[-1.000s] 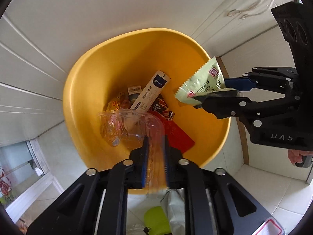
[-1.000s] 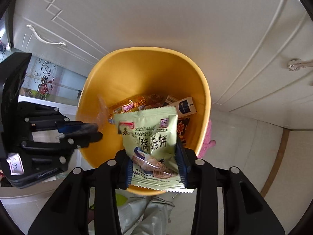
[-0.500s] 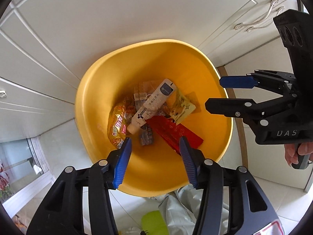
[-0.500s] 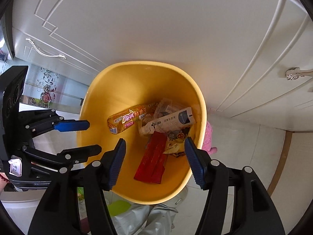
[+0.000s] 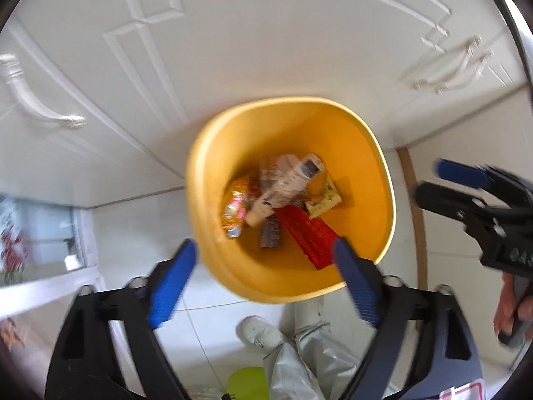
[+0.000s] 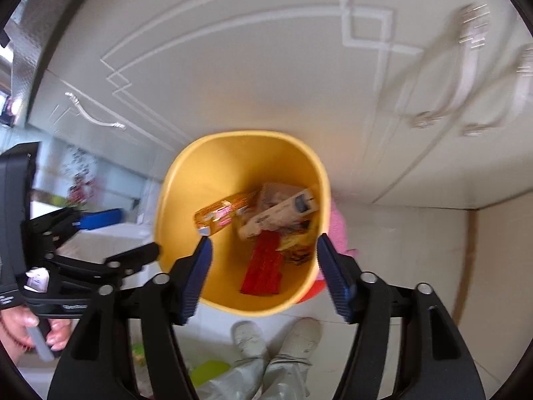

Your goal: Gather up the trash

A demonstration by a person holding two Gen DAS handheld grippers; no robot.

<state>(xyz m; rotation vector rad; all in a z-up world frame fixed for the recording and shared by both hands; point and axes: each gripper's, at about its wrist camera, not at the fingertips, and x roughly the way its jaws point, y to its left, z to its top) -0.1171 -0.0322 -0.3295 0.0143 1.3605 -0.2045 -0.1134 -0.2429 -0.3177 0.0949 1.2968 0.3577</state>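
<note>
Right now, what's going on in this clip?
A person holds a gripping tool in each hand above a yellow bin on the floor by white cupboards. The left tool and the right tool are both opening with nothing between their jaws. In the bin lie an orange snack packet, a white tube-like box, a red wrapper and other scraps. The person's shoes show below the bin.

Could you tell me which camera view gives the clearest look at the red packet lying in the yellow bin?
The right wrist view: the red packet lies almost whole between the open fingers on the floor of the yellow bin. In the left wrist view the same packet is blurrier, and its lower end is cut off by that gripper's own finger.
</note>
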